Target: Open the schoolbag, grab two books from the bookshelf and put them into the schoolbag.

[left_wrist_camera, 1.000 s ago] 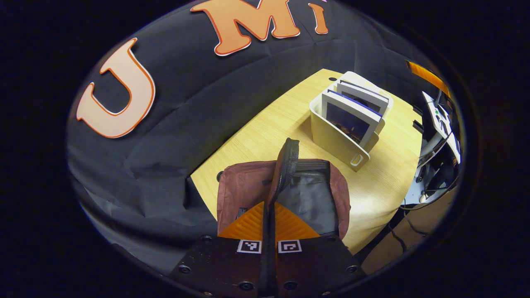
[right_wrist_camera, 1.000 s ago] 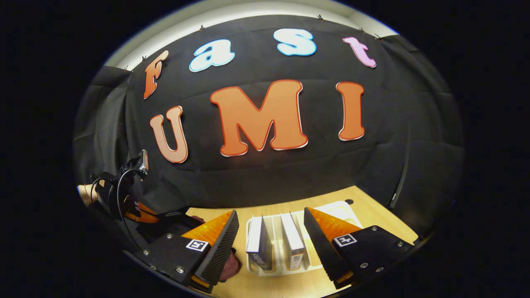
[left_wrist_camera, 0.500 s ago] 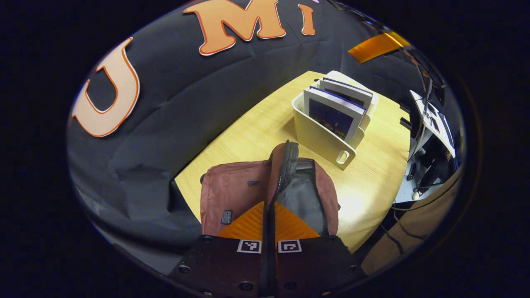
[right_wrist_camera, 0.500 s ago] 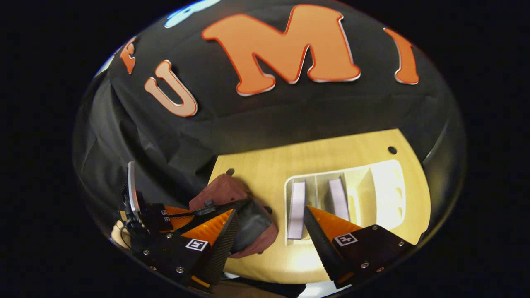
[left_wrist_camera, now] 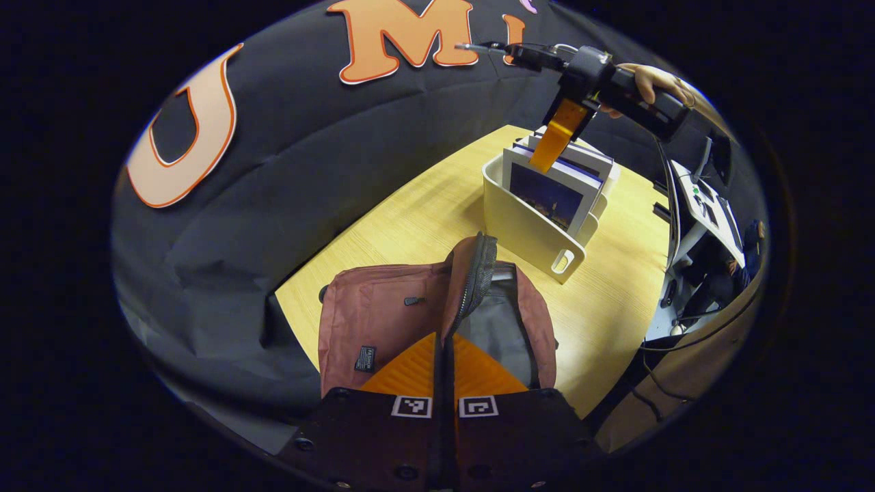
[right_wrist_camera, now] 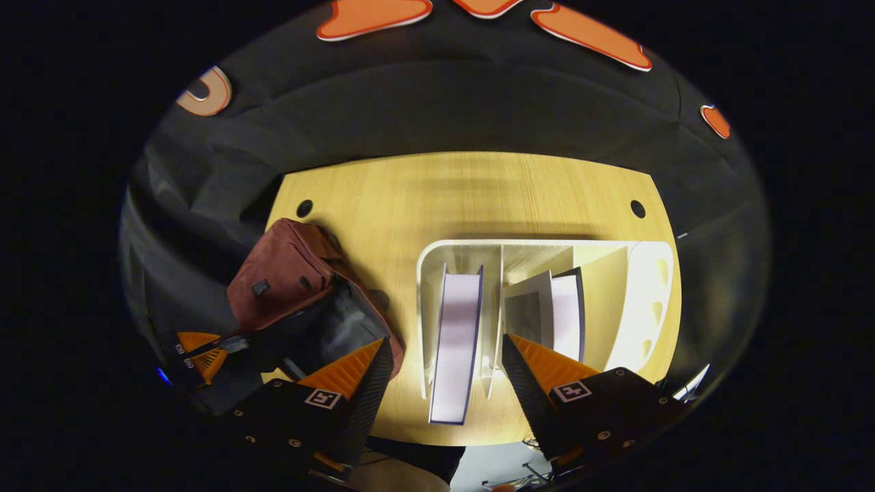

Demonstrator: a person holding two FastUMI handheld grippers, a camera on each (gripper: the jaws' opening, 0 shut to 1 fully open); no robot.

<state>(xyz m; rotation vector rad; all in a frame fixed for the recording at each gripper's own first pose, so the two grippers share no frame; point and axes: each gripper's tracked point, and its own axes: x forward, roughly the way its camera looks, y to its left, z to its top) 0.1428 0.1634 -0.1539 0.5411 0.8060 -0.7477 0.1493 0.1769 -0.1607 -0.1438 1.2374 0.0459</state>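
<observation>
counter (right_wrist_camera: pixel 465 198): carries the schoolbag and, just beside it, the bookshelf.
schoolbag (left_wrist_camera: pixel 383 321): lies open, its zipper flap (left_wrist_camera: pixel 472 273) lifted.
bookshelf (right_wrist_camera: pixel 642 301): holds two upright books in separate slots.
near book (right_wrist_camera: pixel 454 342): the pick; descend straight, fingers straddling its top edge, then squeeze.
right gripper (right_wrist_camera: pixel 444 383): fingers spread wide above that book, touching nothing.
left gripper (left_wrist_camera: pixel 444 372): fingers pinching the flap.

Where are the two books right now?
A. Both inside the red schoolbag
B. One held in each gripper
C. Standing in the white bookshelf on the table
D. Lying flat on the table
C: the right gripper view shows both books upright in separate slots of the white bookshelf, while the right gripper hovers open above them.
</observation>
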